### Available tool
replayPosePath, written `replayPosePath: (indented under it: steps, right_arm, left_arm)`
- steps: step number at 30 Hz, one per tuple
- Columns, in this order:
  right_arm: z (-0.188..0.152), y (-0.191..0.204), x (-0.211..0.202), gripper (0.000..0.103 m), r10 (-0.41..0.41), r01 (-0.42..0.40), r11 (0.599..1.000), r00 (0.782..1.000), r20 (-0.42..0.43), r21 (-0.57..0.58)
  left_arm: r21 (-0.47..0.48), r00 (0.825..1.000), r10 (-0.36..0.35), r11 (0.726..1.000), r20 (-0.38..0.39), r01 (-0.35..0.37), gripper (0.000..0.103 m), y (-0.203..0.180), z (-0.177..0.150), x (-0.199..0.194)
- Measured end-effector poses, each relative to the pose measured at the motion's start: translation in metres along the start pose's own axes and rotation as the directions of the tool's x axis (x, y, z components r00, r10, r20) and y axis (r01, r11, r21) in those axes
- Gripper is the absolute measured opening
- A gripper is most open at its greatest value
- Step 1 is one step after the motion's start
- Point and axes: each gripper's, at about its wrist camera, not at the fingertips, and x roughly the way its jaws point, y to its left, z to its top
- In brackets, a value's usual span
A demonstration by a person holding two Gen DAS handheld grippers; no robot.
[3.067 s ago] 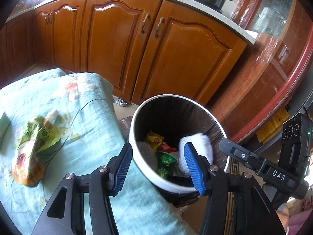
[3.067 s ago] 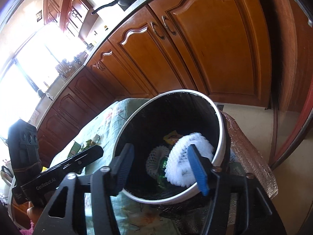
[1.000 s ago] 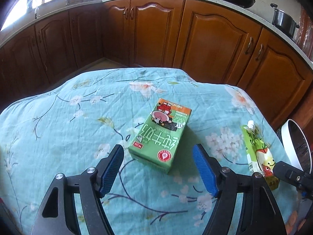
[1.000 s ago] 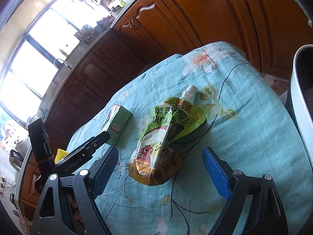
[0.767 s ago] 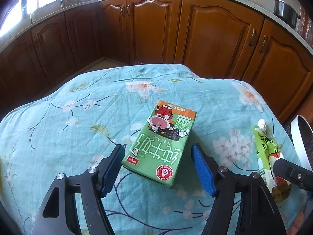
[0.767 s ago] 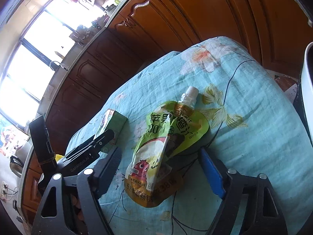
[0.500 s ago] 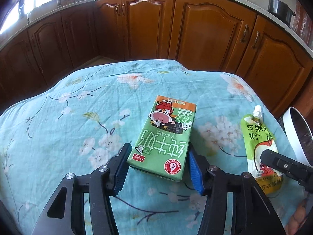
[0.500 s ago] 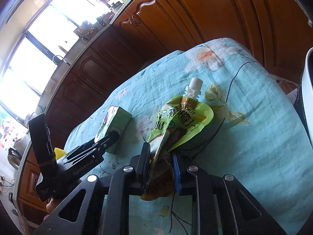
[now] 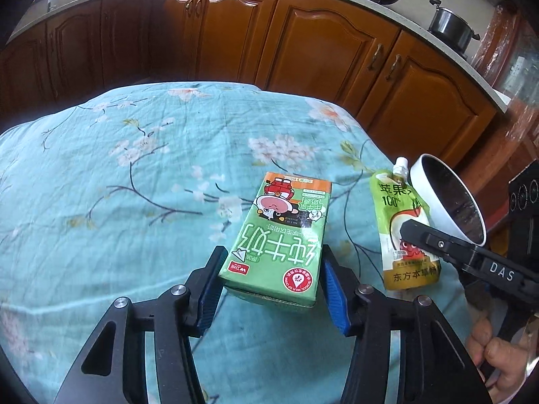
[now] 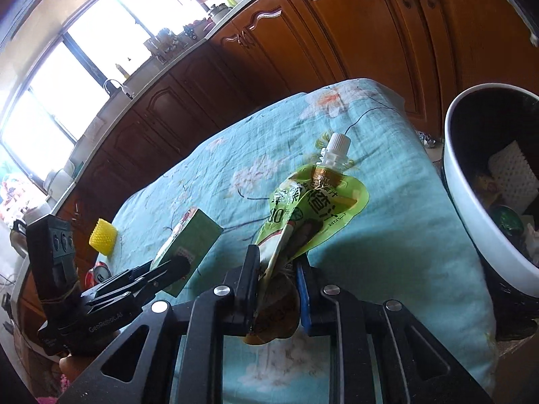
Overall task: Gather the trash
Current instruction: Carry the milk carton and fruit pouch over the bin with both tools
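Note:
My left gripper (image 9: 269,284) is shut on a green milk carton (image 9: 281,240) and holds it raised above the teal flowered tablecloth (image 9: 134,185). My right gripper (image 10: 278,271) is shut on the lower part of a green juice pouch (image 10: 315,208) with a white spout; the pouch also shows in the left wrist view (image 9: 402,232). The carton shows in the right wrist view (image 10: 188,240) between the left gripper's fingers. A white-rimmed trash bin (image 10: 471,208) stands at the table's right edge, with a white foam net and wrappers inside.
Brown wooden cabinets (image 9: 320,50) run behind the table under a counter with a pot (image 9: 451,23). A yellow foam piece (image 10: 102,237) and a red can (image 10: 97,274) lie at the far left in the right wrist view.
Both grippers left the bin, moved over the table and closed: the left on the milk carton, the right on the juice pouch. Both items are now lifted off the cloth.

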Motion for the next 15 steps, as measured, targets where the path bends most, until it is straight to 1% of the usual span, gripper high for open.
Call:
replayPosePath:
  steps: [6,7,8,9,10,12,13,14,15]
  right_arm:
    - [-0.005,-0.003,0.003,0.021,-0.049,0.047,0.998,0.998,-0.030,-0.044]
    - [-0.005,-0.003,0.003,0.024,-0.050,0.049,0.998,0.998,-0.029,-0.044]
    - [-0.005,-0.003,0.003,0.025,-0.055,0.054,0.998,0.998,-0.026,-0.045]
    - [-0.005,-0.002,0.001,0.025,-0.054,0.053,0.998,0.998,-0.023,-0.045]
    - [-0.005,-0.002,0.001,0.027,-0.050,0.049,0.998,0.998,-0.022,-0.039]
    - [-0.005,-0.004,0.000,0.035,-0.039,0.039,0.999,0.999,-0.021,-0.016]
    - [-0.005,-0.007,0.000,0.042,-0.027,0.027,1.000,0.999,-0.016,0.001]
    - [-0.005,-0.009,-0.001,0.046,-0.018,0.018,1.000,1.000,-0.011,0.018]
    - [-0.005,-0.011,-0.001,0.046,-0.010,0.010,0.999,1.000,-0.008,0.034]
  left_arm:
    - [0.028,0.999,0.033,0.999,-0.030,-0.032,0.053,-0.011,-0.009,0.007]
    - [0.029,0.999,0.034,0.999,-0.032,-0.033,0.053,-0.011,-0.009,0.007]
    - [0.033,0.999,0.038,0.999,-0.035,-0.037,0.054,-0.013,-0.008,0.007]
    - [0.039,0.998,0.049,0.998,-0.035,-0.047,0.057,-0.013,-0.007,0.007]
    - [0.045,0.997,0.063,0.997,-0.034,-0.061,0.063,-0.014,-0.006,0.007]
    - [0.062,0.996,0.080,0.995,-0.030,-0.078,0.065,-0.016,-0.005,0.010]
    - [0.068,0.996,0.082,0.994,-0.030,-0.080,0.065,-0.016,-0.004,0.012]
    - [0.073,0.996,0.084,0.994,-0.030,-0.081,0.065,-0.018,-0.004,0.013]
    - [0.079,0.996,0.084,0.994,-0.028,-0.081,0.063,-0.019,-0.004,0.014]
